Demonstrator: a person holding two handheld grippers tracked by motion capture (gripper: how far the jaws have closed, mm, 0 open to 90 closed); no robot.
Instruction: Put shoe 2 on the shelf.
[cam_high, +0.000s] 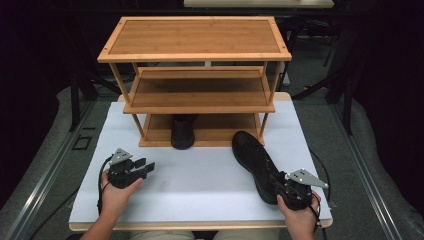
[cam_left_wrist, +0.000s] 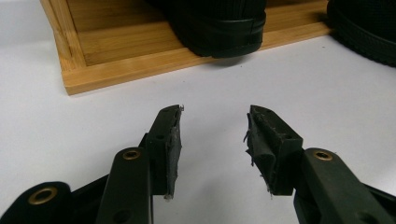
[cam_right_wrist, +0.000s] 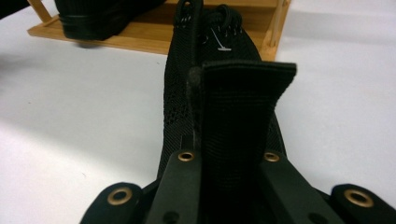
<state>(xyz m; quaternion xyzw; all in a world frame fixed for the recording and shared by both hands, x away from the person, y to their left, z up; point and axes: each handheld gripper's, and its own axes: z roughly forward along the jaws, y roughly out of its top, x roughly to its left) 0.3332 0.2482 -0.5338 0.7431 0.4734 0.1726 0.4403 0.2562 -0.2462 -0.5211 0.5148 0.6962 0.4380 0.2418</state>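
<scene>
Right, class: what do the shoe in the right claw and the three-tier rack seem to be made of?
Shoe: black knit mesh fabric, matte; tiny perforations and stitching show in the right gripper view, and its heel tab looks like woven webbing. Rack: probably bamboo or a light wood, with a smooth satin finish; fine straight grain lines run along its warm orange-brown boards.

Left gripper (cam_high: 145, 167) jaws apart, right gripper (cam_high: 278, 181) jaws seemingly clamped

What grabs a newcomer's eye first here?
The three-tier bamboo shoe rack at the table's far side, with one black shoe on its bottom shelf. Nearer, the right tool is clamped on the heel of a second black shoe lying on the white table.
</scene>
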